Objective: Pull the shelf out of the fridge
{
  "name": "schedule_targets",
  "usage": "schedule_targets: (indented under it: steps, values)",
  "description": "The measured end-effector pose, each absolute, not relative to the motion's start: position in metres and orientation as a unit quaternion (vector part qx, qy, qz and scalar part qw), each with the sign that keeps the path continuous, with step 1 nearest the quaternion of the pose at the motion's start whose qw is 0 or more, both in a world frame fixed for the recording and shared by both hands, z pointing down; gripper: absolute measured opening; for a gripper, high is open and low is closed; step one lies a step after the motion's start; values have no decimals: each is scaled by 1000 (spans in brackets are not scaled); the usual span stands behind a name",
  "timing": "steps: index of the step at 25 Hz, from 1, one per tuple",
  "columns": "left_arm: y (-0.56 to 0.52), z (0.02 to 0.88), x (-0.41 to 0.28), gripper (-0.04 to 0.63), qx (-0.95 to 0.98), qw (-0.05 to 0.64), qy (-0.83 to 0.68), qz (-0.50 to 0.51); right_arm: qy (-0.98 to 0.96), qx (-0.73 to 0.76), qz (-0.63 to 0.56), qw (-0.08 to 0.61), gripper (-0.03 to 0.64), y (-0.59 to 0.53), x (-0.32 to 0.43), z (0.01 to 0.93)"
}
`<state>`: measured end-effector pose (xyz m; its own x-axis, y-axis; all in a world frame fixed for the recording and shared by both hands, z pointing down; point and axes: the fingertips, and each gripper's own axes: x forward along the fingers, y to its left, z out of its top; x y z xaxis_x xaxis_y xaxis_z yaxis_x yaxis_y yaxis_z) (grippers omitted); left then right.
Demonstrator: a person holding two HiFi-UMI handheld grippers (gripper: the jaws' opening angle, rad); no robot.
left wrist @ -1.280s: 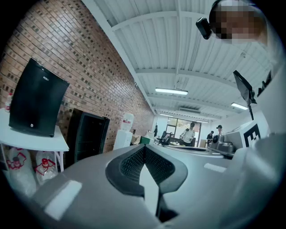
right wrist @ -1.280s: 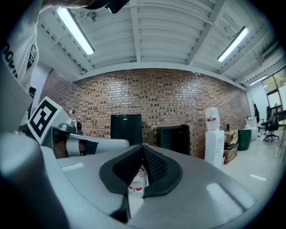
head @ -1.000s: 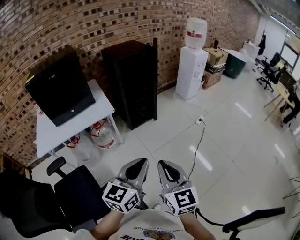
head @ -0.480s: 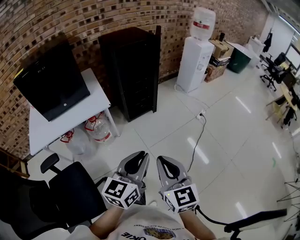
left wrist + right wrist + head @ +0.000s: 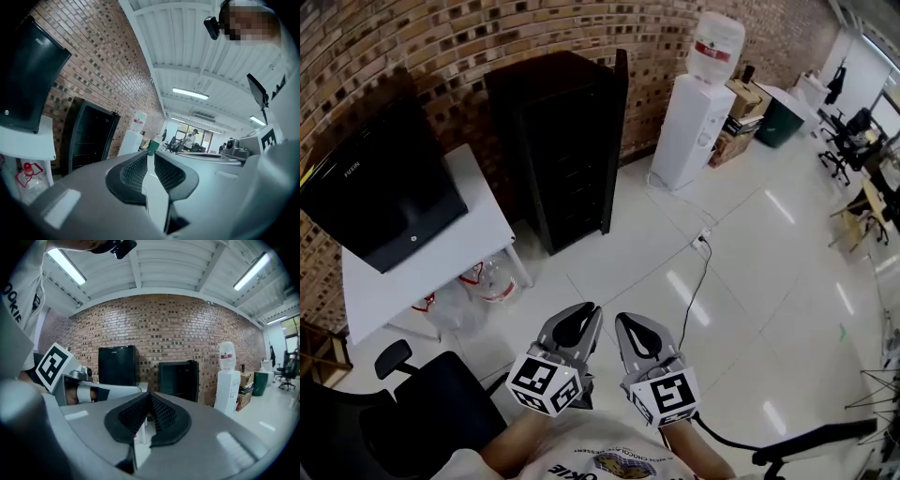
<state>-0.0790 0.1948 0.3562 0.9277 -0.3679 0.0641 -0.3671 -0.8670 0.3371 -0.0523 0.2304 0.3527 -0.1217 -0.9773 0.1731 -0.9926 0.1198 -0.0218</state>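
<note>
A tall black fridge (image 5: pixel 567 150) stands open against the brick wall, its door (image 5: pixel 617 131) swung to the right. Faint shelf lines show in its dark inside, which also shows in the right gripper view (image 5: pixel 178 378) and the left gripper view (image 5: pixel 91 136). Both grippers are held close to the body, far from the fridge. My left gripper (image 5: pixel 578 323) is opening, with a narrow gap between its jaws (image 5: pixel 151 157) and nothing in it. My right gripper (image 5: pixel 636 328) is shut and empty (image 5: pixel 150 397).
A smaller closed black fridge (image 5: pixel 380 202) sits on a white table (image 5: pixel 459 253) at the left, with water bottles (image 5: pixel 483 286) beneath. A black office chair (image 5: pixel 422 422) is near my left. A water dispenser (image 5: pixel 694 122) stands right of the tall fridge. A cable (image 5: pixel 703 272) crosses the white tiles.
The head view has shifted, so the table and both fridges now sit larger and further left. Both grippers have kept their place in front of the body.
</note>
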Motion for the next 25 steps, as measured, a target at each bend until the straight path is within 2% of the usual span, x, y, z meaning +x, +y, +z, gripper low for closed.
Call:
schedule_targets:
  steps: [13,25]
  values:
    - [48,348,-50,23,968,181,-173,-10,-738,667,62,85,5,90,-27,342]
    - [-14,346,-43,23,966,189,-173,-25,-741,666,46,76,5,22,-20,340]
